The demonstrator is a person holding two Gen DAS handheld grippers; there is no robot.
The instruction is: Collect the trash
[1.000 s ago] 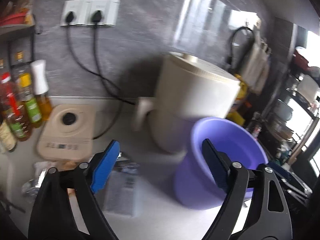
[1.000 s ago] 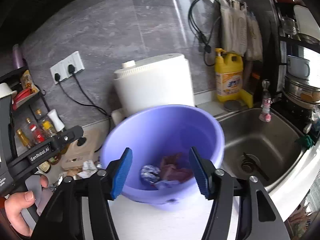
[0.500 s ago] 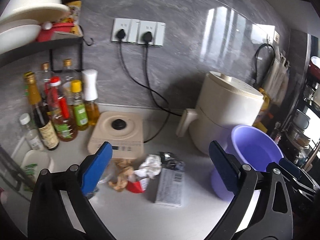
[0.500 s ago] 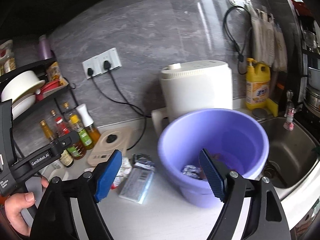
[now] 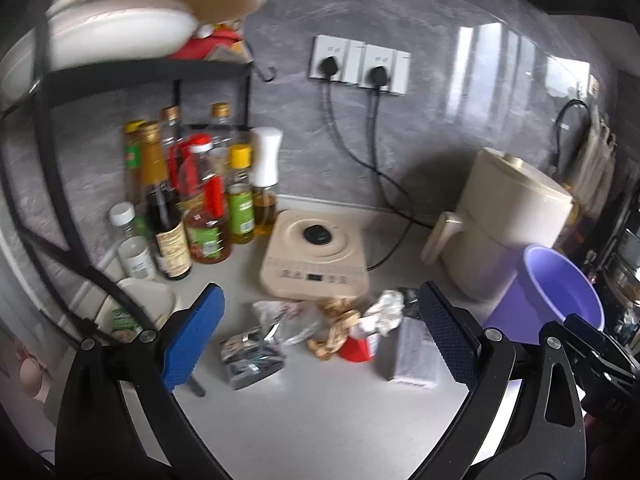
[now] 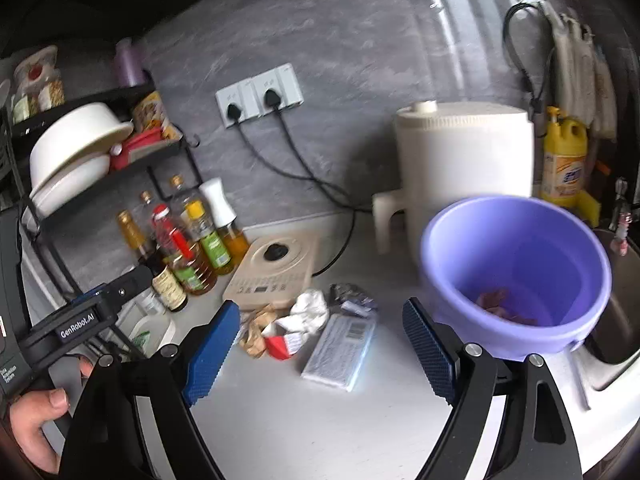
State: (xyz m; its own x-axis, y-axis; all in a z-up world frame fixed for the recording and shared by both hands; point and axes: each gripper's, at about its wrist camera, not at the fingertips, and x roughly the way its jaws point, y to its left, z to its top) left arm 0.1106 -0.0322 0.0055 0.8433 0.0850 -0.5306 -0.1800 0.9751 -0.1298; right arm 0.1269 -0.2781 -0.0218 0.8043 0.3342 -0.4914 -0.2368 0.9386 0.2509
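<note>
A pile of trash lies on the white counter: a silver foil wrapper (image 5: 252,354), clear plastic (image 5: 288,320), crumpled brown paper (image 5: 336,328), a red-and-white scrap (image 5: 358,350), a white tissue (image 5: 386,308) and a flat grey packet (image 5: 412,354). My left gripper (image 5: 320,332) hangs open and empty above and short of the pile. My right gripper (image 6: 320,352) is also empty, its jaws opening, short of the grey packet (image 6: 340,350) and the tissue (image 6: 308,310). The purple bucket (image 6: 520,248), to the right, holds some trash (image 6: 500,304).
A beige cooker base (image 5: 316,260) sits behind the pile, with several bottles (image 5: 200,208) and a black rack of bowls (image 5: 132,20) to its left. A white appliance (image 6: 464,168) stands behind the bucket. The sink (image 6: 616,320) is at far right. A hand (image 6: 36,424) holds the left gripper.
Both grippers have swung left, away from the purple bucket and toward the trash pile. The right jaws have widened clearly, the left ones slightly. The bucket now sits at the right of both views.
</note>
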